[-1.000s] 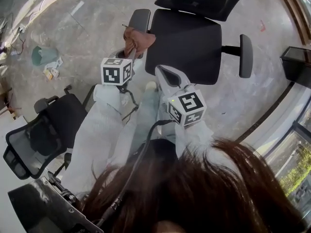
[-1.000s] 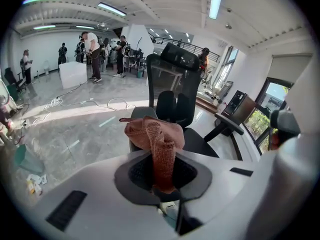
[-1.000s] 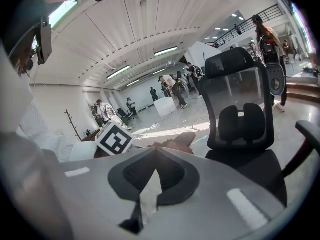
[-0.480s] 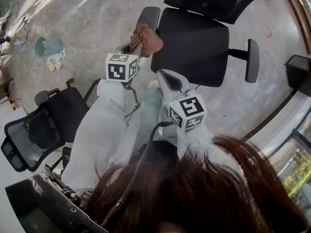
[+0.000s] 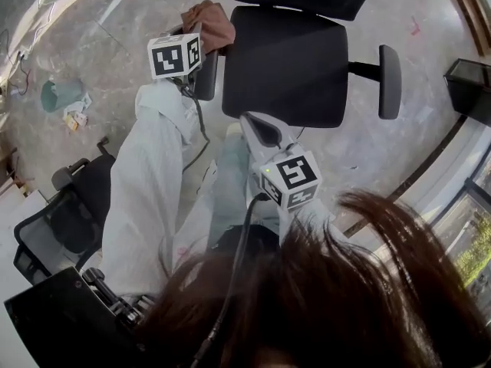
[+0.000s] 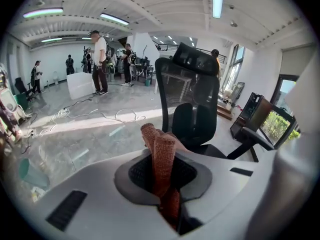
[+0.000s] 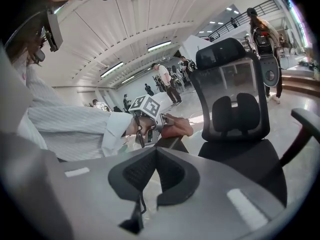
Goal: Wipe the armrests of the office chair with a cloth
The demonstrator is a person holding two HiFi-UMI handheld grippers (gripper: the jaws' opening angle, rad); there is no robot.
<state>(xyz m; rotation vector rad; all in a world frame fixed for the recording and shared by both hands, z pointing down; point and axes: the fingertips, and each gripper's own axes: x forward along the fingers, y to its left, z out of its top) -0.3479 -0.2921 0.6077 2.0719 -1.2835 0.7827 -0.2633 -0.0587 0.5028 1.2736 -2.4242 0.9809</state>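
The black office chair (image 5: 284,64) stands in front of me, mesh back (image 6: 192,104) upright. My left gripper (image 5: 196,41) is shut on a rust-brown cloth (image 5: 209,20), which rests at the rear end of the chair's left armrest (image 5: 205,79). In the left gripper view the cloth (image 6: 162,159) stands up between the jaws. My right gripper (image 5: 257,125) hangs shut and empty near the seat's front edge. It looks at the left gripper's marker cube (image 7: 146,108) and the cloth (image 7: 176,126) on the armrest (image 7: 170,143). The right armrest (image 5: 389,81) is bare.
A second black office chair (image 5: 69,213) stands at the lower left. Litter (image 5: 61,94) lies on the grey floor at left. At the right edge sits a black cabinet (image 5: 468,87). Several people (image 6: 100,59) and floor cables (image 6: 95,116) are far behind.
My left gripper has slid the cloth along the left armrest, from its front part to its rear end. The right gripper has stayed almost still.
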